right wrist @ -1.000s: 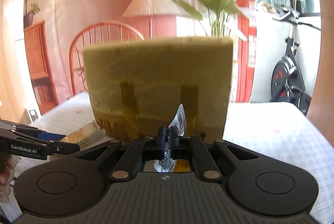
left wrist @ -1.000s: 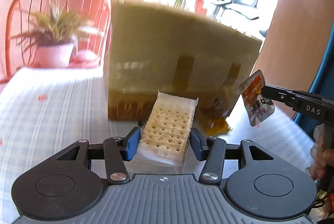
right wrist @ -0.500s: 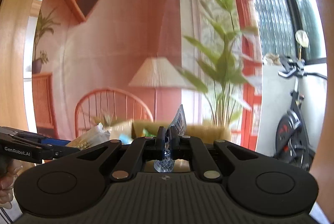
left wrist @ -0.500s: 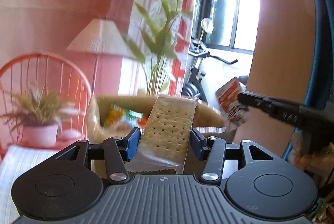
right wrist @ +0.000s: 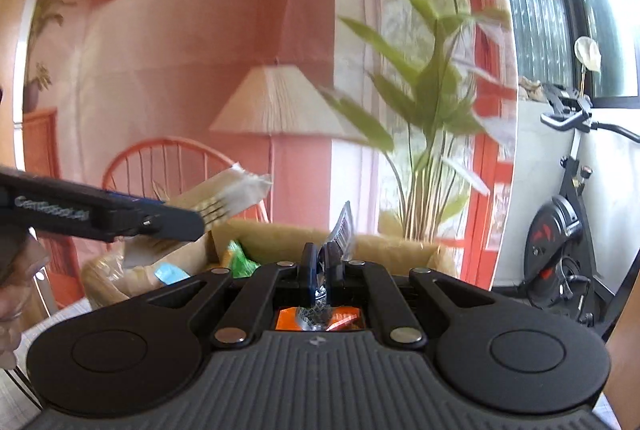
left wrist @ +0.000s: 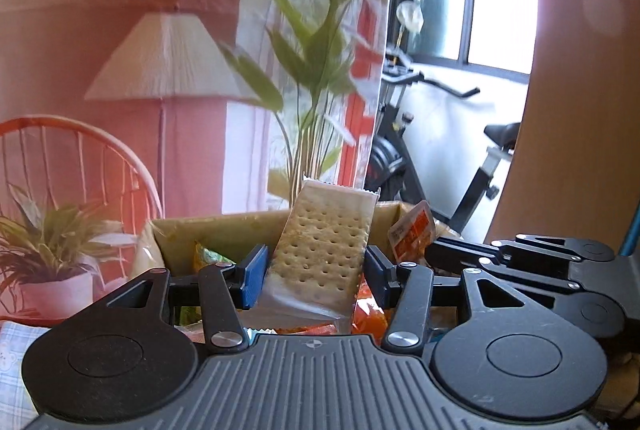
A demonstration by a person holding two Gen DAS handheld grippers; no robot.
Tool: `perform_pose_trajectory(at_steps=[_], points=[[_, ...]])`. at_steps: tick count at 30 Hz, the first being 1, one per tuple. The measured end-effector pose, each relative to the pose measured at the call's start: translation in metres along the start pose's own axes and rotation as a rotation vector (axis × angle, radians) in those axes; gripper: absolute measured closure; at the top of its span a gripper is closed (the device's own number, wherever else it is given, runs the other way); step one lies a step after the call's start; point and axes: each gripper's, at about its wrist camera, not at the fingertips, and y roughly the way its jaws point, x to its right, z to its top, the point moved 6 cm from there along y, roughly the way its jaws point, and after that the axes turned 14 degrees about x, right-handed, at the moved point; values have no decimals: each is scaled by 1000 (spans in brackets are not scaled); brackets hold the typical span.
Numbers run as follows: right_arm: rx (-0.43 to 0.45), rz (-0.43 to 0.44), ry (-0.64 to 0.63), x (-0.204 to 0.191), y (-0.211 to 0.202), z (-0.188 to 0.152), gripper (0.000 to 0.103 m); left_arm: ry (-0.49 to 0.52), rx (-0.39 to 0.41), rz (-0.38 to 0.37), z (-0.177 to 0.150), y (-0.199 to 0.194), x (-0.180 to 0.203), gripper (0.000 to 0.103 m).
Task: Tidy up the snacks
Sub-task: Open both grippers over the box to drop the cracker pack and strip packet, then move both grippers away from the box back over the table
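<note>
My left gripper point(left wrist: 316, 270) is shut on a clear pack of crackers point(left wrist: 324, 254), which stands upright between the blue pads above the open top of a cardboard box point(left wrist: 224, 230). The right gripper point(right wrist: 320, 262) is shut on a small silver and orange snack sachet point(right wrist: 343, 228), held edge-on over the same box point(right wrist: 400, 248). In the left wrist view the sachet point(left wrist: 412, 230) shows at the tip of the right gripper point(left wrist: 434, 250). The cracker pack point(right wrist: 228, 195) and the left gripper point(right wrist: 176, 224) appear at the left of the right wrist view. Several colourful snack packs point(left wrist: 208, 256) lie inside the box.
A small potted plant point(left wrist: 52, 250) stands left of the box on the checked tablecloth point(left wrist: 12, 342). Behind are an orange chair point(left wrist: 80, 157), a floor lamp point(left wrist: 168, 61), a tall plant point(left wrist: 316, 69) and an exercise bike point(right wrist: 568, 230). A hand point(right wrist: 12, 294) shows at the left edge.
Both grippers have risen from in front of the box's side to above its open top, still holding the cracker pack and the sachet. The box's inside is now in view.
</note>
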Motion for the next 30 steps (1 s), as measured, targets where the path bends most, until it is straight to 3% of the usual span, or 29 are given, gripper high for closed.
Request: perform_pose_trajectory(at_steps=[4, 6, 15, 17, 24, 30], points=[[-44, -15, 19, 4, 5, -10, 96, -12, -34, 7, -6, 6, -5, 46], [-46, -23, 26, 7, 3, -11, 88, -1, -23, 13, -4, 1, -7, 37], [-2, -35, 106, 13, -30, -6, 85, -22, 19, 13, 5, -45, -22, 36], [11, -40, 123, 13, -42, -7, 79, -35, 24, 13, 2, -60, -28, 36], [27, -73, 147, 10, -89, -24, 73, -103, 7, 17, -26, -118, -47, 36], [-45, -113, 167, 12, -116, -61, 73, -228, -10, 83, -60, -146, -68, 37]])
